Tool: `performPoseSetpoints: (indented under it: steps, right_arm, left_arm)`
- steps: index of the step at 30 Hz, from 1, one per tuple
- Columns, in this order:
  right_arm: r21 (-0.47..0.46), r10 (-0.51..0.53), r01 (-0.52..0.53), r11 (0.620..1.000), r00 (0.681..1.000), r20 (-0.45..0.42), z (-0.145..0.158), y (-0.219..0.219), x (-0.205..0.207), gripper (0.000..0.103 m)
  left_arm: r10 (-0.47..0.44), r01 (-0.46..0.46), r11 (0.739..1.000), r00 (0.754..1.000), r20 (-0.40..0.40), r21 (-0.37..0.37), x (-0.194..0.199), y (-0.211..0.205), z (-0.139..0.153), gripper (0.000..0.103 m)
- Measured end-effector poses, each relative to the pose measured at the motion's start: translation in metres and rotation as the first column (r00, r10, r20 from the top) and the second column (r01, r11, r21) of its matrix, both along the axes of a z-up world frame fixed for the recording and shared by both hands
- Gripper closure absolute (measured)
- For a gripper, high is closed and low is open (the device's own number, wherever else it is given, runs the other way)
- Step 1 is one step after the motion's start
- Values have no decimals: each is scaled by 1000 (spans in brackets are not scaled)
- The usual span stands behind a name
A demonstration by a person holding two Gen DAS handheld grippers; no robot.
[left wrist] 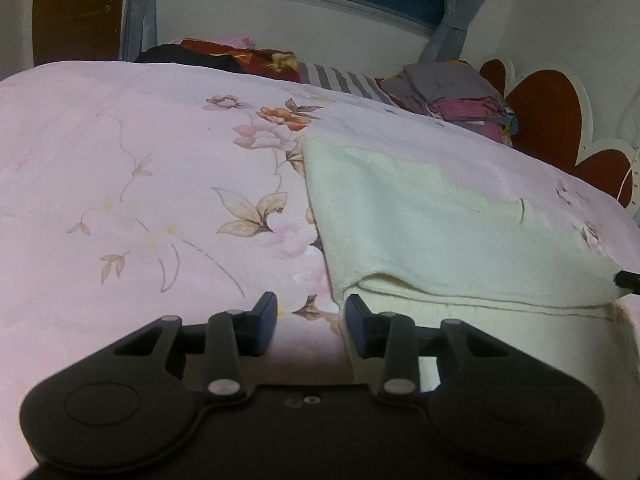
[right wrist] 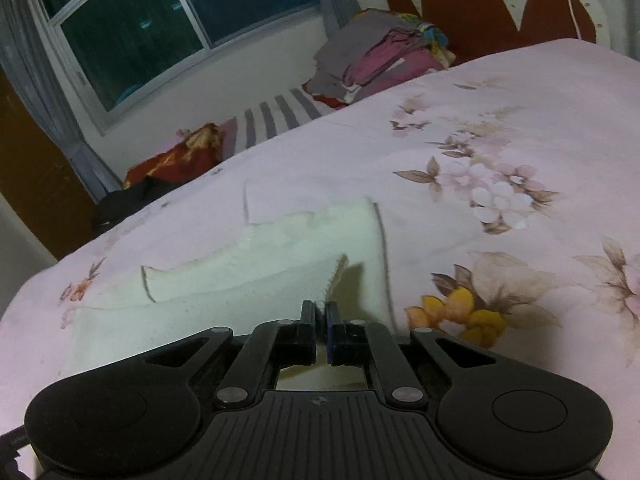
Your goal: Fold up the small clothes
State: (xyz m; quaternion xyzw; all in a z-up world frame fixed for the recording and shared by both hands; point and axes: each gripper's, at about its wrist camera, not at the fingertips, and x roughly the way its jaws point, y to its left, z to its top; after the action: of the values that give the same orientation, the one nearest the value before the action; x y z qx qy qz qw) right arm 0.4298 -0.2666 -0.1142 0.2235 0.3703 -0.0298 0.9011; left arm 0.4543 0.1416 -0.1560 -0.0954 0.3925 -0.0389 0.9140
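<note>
A cream fleece cloth (left wrist: 440,220) lies folded on the pink floral bedspread (left wrist: 120,160). My left gripper (left wrist: 312,308) stands at the cloth's near left corner with its jaws apart. The cloth's edge runs beside the right finger (left wrist: 356,320), and only bedspread shows in the gap. In the right wrist view the same cloth (right wrist: 260,264) spreads ahead, one corner lifted. My right gripper (right wrist: 320,308) is shut on that raised corner, whose stitched edge rises just above the pads. A black tip of the right gripper (left wrist: 626,280) shows at the cloth's far right end.
A stack of folded grey and magenta clothes (left wrist: 452,96) (right wrist: 380,56) sits near the red and white headboard (left wrist: 552,112). A red patterned cloth (right wrist: 176,160) and a dark garment lie at the bed's far edge under the window. Striped bedding (right wrist: 276,116) lies between them.
</note>
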Motion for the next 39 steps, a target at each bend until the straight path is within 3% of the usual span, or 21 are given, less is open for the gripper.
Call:
performPoseSetpoints:
  steps: [15,30,32,33,34,36,39]
  right_arm:
    - [-57,-10,11,998,1000,12,8,-7,-7,99]
    - [-102,-5,-3,995,997,-82,-16,-6,-10,99]
    - [-128,-23,15,992,998,-63,-7,-7,-12,99]
    - [-177,-53,45,983,998,-39,2,-6,-16,96]
    - [-200,-58,55,978,998,-10,9,-5,-20,87]
    - [-165,-5,8,986,1000,24,17,-1,-21,86]
    - [-152,91,-93,984,996,-18,8,18,-9,86]
  left_arm:
    - [-8,8,1000,1000,-14,-8,3,3,0,67]
    - [-21,21,1000,999,-36,5,5,4,5,69]
    - [-5,5,1000,1000,25,-3,-4,6,19,64]
    - [-16,16,1000,997,70,4,-9,3,28,61]
    - [-39,37,999,995,97,18,-10,-3,34,61]
    - [-118,118,993,987,112,6,-3,-20,39,60]
    - [-181,181,983,980,83,7,11,-43,28,60]
